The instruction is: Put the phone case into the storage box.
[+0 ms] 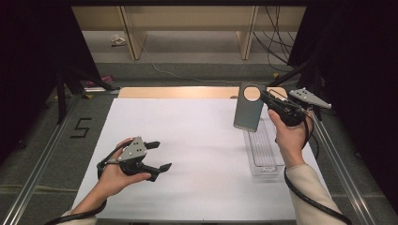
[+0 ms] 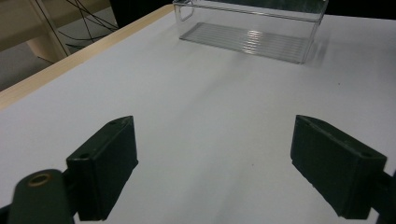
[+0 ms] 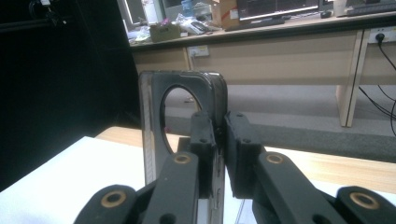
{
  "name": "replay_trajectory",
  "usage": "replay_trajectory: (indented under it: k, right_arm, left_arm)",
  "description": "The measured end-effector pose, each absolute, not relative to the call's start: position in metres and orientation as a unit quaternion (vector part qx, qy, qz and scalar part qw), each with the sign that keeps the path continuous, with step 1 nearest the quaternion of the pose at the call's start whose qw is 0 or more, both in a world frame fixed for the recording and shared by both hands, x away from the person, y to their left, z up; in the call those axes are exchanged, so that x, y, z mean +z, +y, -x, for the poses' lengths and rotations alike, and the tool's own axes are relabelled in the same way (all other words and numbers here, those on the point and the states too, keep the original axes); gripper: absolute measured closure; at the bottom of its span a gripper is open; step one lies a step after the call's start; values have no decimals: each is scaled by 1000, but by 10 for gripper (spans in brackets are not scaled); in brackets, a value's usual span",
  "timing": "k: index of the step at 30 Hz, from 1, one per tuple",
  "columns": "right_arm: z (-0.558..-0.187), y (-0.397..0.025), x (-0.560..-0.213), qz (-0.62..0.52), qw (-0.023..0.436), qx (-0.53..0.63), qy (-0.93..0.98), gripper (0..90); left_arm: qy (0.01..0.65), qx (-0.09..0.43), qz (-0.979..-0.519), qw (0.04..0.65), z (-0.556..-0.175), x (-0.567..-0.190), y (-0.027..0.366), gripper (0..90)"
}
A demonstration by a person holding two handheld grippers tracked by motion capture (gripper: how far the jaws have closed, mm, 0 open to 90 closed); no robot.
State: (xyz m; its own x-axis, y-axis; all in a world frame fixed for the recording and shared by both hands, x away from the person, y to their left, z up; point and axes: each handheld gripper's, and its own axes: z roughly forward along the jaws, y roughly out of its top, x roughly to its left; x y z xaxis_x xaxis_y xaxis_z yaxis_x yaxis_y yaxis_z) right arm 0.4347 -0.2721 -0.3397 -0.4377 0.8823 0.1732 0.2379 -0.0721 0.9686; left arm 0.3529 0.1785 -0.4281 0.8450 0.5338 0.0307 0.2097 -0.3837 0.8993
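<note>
Grey panel with a round hole, gripped upright by the right claw (image 1: pixel 264 95) near the far right corner of the white surface (image 1: pixel 197 150).

Clamped tight on the panel's (image 1: pixel 248 108) edge, both right jaws, the round hole just left of them in the right gripper view (image 3: pixel 187 135); held tilted slightly, its lower end hanging over the far end of a clear plastic bin (image 1: pixel 263 152) along the right edge. Nothing visible inside the bin, just a ribbed see-through floor (image 2: pixel 247 39). Near the near left corner, resting in the other hand, the left claw (image 1: pixel 159 155), jaws spread wide with bare surface between them. On the floor off the left edge, a taped "5" (image 1: pixel 80 127). No readable brand or label on panel or bin.
</note>
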Motion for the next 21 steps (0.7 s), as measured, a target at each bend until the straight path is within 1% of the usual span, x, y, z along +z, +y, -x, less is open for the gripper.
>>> replay_trajectory:
  k: [21]
  right_arm:
    - [-436,-278,-340,-458,287,573,616,829]
  left_arm:
    - [228,160,-816,506,-353,-428,179,141]
